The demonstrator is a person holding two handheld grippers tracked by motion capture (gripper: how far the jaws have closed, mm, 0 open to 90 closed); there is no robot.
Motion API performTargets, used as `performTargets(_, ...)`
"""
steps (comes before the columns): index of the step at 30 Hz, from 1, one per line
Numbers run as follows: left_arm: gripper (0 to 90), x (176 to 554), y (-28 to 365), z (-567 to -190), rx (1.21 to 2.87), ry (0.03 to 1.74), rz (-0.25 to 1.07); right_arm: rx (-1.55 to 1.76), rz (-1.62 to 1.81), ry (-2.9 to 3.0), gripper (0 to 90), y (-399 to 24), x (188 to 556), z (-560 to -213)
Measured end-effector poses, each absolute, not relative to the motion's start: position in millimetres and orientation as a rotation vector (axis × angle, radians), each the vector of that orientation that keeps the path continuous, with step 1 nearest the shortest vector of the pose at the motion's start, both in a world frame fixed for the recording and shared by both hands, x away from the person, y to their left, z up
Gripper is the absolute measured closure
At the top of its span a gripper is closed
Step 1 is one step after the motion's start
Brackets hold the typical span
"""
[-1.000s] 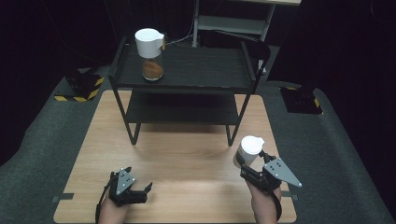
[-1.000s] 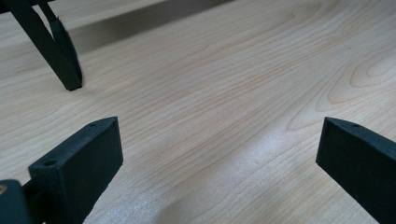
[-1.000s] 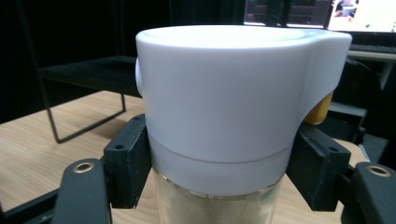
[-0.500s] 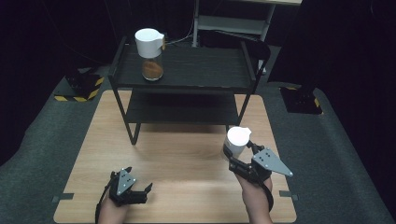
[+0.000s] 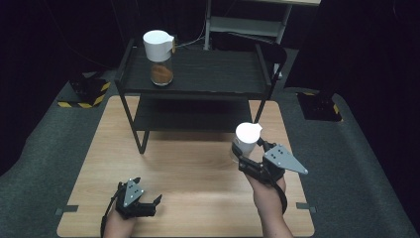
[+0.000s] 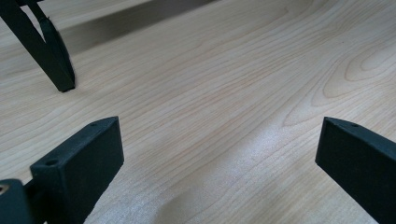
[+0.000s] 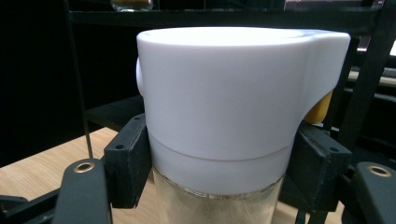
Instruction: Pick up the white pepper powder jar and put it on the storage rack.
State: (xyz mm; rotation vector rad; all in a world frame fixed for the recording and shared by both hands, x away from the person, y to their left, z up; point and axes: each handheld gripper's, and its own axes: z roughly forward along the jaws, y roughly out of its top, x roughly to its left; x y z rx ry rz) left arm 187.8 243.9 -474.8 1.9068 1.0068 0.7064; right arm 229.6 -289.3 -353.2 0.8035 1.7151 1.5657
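Right gripper (image 5: pixel 246 157) clamped on a jar (image 5: pixel 245 143), jaws pressing both sides just under the white lid (image 7: pixel 233 88). Jar upright, long axis vertical, lid on top. Lid's spout lug off toward the rack (image 5: pixel 198 74), a yellow bit tucked beneath it in the right gripper view. Glass body below the lid, pale contents, hard to tell more. Held over the right part of the table (image 5: pixel 188 168), in front of the rack's right front leg; cannot tell whether the base touches the wood. Right hand (image 5: pixel 267 191) coming in from the bottom edge, forearm angled up and slightly left, grey plate on top tilted to the right.

Left gripper (image 5: pixel 141 201) low at the near left of the table, jaws spread wide, nothing between them. Bare wood grain between the two black jaws in the left gripper view, a rack foot (image 6: pixel 56 65) planted at upper left. Left hand (image 5: pixel 119 223) just showing at the bottom edge, gripper pointing forward and a little right.

Second jar (image 5: pixel 159 57) standing upright on the rack's top shelf, left end, white lid up, brown powder at the bottom of the glass.
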Motion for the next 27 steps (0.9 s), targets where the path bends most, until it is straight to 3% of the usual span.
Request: performTargets(27,1.2,190.3,244.4,-473.6,1.924,0.994,0.692,0.774,1.605,1.706,30.2,-280.4,261.6,-289.2)
